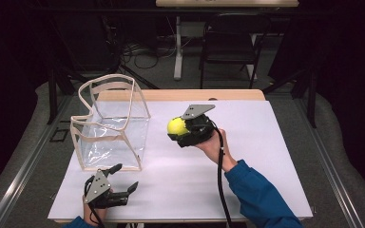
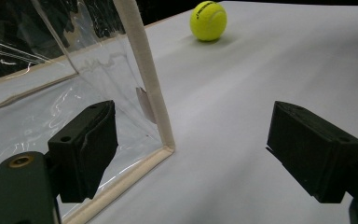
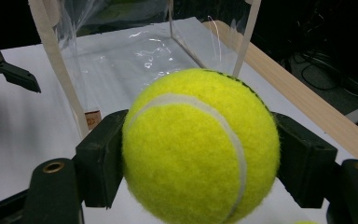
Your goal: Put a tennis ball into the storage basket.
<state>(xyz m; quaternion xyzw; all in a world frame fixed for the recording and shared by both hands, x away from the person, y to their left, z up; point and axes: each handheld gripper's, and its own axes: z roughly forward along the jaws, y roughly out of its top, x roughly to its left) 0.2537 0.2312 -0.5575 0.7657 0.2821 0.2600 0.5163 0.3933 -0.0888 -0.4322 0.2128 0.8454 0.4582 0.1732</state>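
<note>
**Tennis ball held above the white table**

Tennis ball — a yellow-green felt ball [image 3: 200,147] with a pale curved seam — sits between the two black jaws of the right gripper [image 1: 180,129]. In the right gripper view both pads press against its sides, one on the left and one on the right, so the jaws are closed on it. In the high view the ball [image 1: 177,126] is at the front of this gripper, lifted over the middle of the white table sheet [image 1: 247,156], to the right of the bag and apart from it. A person's hand in a blue sleeve [image 1: 259,192] carries the gripper, and a black cable hangs down from it.

The clear plastic bag with beige fabric edges [image 1: 110,124] stands upright on the left part of the table, with its top open. In the right gripper view the bag [image 3: 135,51] is behind the ball.

The left gripper [image 1: 122,179] rests low, near the front edge of the table, just in front of the bag's near corner. Its jaws stand wide apart and nothing is between them. In the left gripper view the beige corner edge of the bag [image 2: 144,70] rises close to the left jaw — whether it touches I cannot tell. This view also shows a yellow-green ball [image 2: 208,20] far off on the white sheet.
</note>
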